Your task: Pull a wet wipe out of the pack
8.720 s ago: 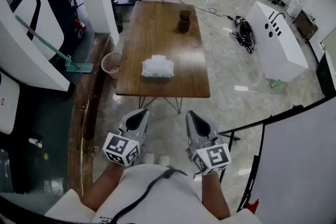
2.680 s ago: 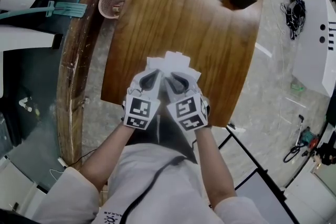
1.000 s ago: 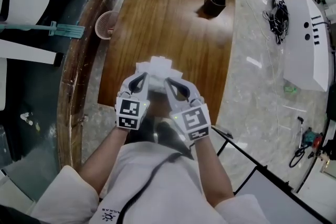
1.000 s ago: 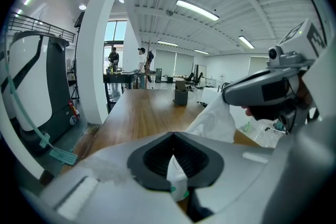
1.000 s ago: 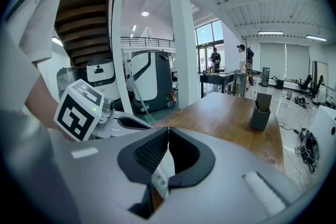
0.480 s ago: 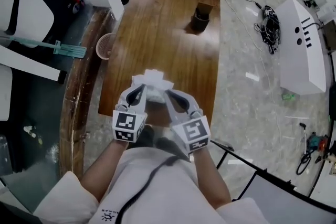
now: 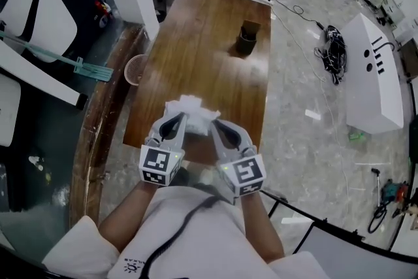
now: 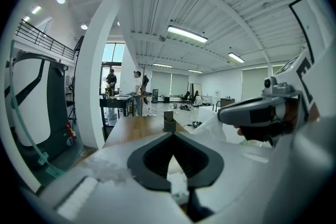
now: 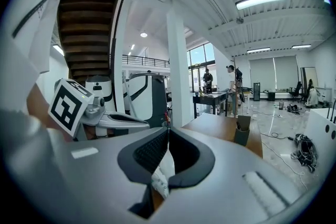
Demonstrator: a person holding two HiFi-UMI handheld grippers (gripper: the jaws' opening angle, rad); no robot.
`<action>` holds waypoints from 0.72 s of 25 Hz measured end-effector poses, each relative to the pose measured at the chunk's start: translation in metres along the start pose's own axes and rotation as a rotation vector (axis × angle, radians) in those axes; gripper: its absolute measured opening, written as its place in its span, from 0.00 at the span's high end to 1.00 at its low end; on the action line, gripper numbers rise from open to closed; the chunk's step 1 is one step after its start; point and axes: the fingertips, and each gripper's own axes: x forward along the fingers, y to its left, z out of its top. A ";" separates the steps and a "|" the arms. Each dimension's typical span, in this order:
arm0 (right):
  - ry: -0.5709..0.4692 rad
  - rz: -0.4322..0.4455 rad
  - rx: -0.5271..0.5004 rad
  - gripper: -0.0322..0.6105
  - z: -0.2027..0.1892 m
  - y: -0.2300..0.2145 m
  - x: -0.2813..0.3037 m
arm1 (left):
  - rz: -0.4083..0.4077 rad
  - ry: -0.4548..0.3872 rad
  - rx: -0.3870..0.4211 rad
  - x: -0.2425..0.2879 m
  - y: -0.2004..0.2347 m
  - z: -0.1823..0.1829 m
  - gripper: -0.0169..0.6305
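Observation:
The white wet wipe pack [image 7: 190, 110] hangs just above the near end of the wooden table [image 7: 202, 42], held from both sides. My left gripper [image 7: 181, 117] is shut on its left edge, and the pack's white film with green print [image 8: 179, 187] shows below the closed tips [image 8: 171, 134]. My right gripper [image 7: 213, 123] is shut on the right edge, where printed white film [image 9: 161, 171] runs down from its closed tips [image 9: 168, 129]. Crumpled white film [image 8: 214, 126] trails off the right gripper [image 8: 233, 115] in the left gripper view.
A dark square cup [image 7: 247, 38] stands at the table's far end. A pink waste basket [image 7: 135, 68] and a green mop [image 7: 91, 68] are on the floor at the left. A white cabinet [image 7: 372, 75] and cables [image 7: 333, 46] lie to the right.
Both grippers have stayed shut on the pack. The pack has come a little closer to the table's near edge, and the view now takes in more of the room.

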 end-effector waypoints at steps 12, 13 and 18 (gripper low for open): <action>-0.081 -0.025 -0.016 0.93 0.026 -0.001 -0.030 | -0.025 -0.095 -0.027 -0.025 -0.014 0.038 0.97; -0.093 -0.032 -0.012 0.93 0.029 -0.002 -0.033 | -0.026 -0.102 -0.028 -0.028 -0.015 0.041 0.97; -0.153 -0.059 0.010 0.93 0.050 -0.008 -0.044 | -0.026 -0.144 -0.022 -0.041 -0.011 0.061 0.97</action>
